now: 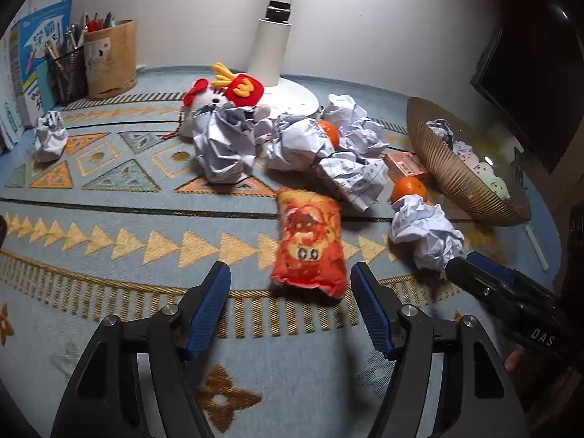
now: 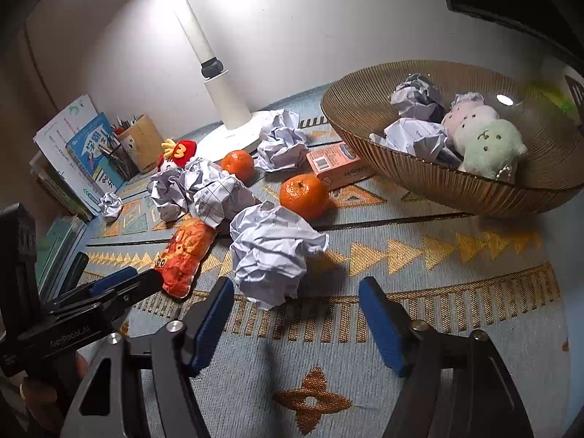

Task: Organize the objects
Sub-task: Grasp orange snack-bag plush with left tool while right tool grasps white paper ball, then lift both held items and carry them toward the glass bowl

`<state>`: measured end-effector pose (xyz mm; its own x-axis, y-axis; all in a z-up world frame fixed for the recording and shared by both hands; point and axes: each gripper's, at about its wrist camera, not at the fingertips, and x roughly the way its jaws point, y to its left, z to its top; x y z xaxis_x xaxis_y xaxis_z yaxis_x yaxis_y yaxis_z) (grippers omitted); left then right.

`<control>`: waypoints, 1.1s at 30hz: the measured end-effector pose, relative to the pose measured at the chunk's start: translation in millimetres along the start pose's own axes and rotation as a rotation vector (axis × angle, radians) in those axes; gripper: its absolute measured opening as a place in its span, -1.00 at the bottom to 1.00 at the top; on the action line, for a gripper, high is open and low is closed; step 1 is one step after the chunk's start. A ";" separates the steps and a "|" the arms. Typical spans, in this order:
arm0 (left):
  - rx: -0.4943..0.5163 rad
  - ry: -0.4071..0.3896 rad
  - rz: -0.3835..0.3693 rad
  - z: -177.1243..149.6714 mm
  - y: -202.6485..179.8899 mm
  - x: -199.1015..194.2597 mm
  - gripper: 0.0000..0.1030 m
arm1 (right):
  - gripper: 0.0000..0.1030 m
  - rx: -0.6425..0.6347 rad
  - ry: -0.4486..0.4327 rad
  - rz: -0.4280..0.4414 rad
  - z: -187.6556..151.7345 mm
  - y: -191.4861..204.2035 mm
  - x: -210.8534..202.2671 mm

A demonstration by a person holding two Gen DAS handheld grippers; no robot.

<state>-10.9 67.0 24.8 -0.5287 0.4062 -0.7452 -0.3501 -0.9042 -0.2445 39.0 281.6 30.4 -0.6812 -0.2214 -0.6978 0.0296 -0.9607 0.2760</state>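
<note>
My left gripper (image 1: 291, 273) is open and empty, just short of an orange snack bag (image 1: 310, 244) lying on the patterned cloth. My right gripper (image 2: 296, 288) is open and empty, right in front of a crumpled paper ball (image 2: 273, 252). The snack bag (image 2: 184, 255) lies to its left. Two oranges (image 2: 304, 197) (image 2: 238, 164), a pink carton (image 2: 334, 164), several more paper balls (image 1: 224, 146) and a Hello Kitty plush (image 1: 226, 93) lie behind. A ribbed brown bowl (image 2: 456, 189) holds paper balls (image 2: 416, 138) and plush toys (image 2: 489, 146).
A white lamp base (image 1: 292, 95) stands at the back by the wall. Pen holders (image 1: 107, 58) and books (image 1: 40, 62) stand at the back left. A lone paper ball (image 1: 50, 140) lies near them. A dark monitor (image 1: 529, 84) is at the right.
</note>
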 end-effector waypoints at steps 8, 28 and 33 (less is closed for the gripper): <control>0.034 0.006 0.034 12.9 -14.3 23.2 0.28 | 0.48 -0.022 0.015 0.019 13.8 8.9 9.6; 0.045 -0.125 -0.055 -26.3 -7.8 -31.1 -0.39 | -0.18 -0.070 0.019 0.065 -30.1 21.4 -33.4; 0.052 -0.141 -0.048 -26.0 -6.9 -31.9 -0.39 | 0.40 -0.092 0.054 0.007 -34.6 19.2 -28.6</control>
<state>28.5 56.9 34.1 -0.6124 0.4670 -0.6379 -0.4152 -0.8766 -0.2432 84.3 263.7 32.8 -0.6403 -0.2345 -0.7315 0.1028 -0.9699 0.2210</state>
